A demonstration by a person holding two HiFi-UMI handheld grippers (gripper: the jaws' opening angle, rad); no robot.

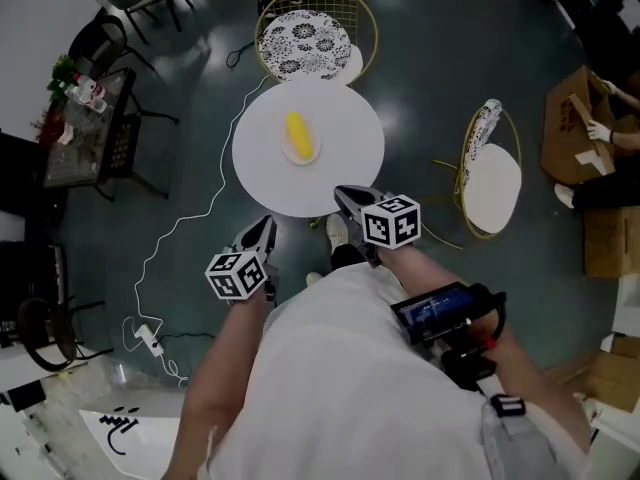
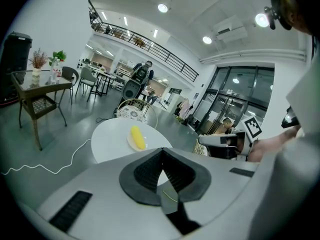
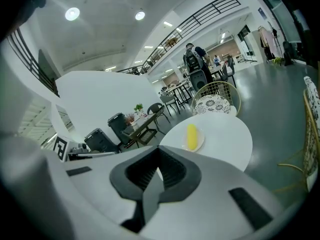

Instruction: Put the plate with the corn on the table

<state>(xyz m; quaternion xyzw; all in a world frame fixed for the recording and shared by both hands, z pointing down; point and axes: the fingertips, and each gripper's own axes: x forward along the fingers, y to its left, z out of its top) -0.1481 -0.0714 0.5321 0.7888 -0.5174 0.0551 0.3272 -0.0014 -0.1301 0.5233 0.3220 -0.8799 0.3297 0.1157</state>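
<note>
Torso: person's white shirt [image 1: 330, 388] fills the bottom of the head view, both forearms reaching fwd.
L gripper [image 1: 268, 223]: jaws pressed together w/ nothing between them; in its own view [image 2: 161, 156] the dark pads meet at the tip. Held over the floor [image 1: 180, 268], short of the table's near edge.
R gripper [image 1: 340, 193]: jaws also together, empty, pads meeting in its own view [image 3: 159, 155]. Tip overlaps the table's near edge in the head view.
Table [image 1: 340, 173]: round, white top, just ahead of both grippers.
Plate [image 1: 301, 154]: small, white, about mid-surface, well apart from both grippers; also seen at [image 2: 131, 143] and [image 3: 199, 145].
Corn [image 1: 297, 133]: yellow cob lying flat on the plate, long axis running near edge to far edge [image 2: 136, 136] [image 3: 191, 135].
Wire chair [image 1: 305, 38]: patterned cushion, against the table's far edge.
2nd chair [image 1: 490, 173]: off the table's right side, white seat.
Cable [image 1: 190, 218]: white, snaking across the floor left of the table.
Side table [image 1: 90, 128]: dark, far left, some plants on it.
</note>
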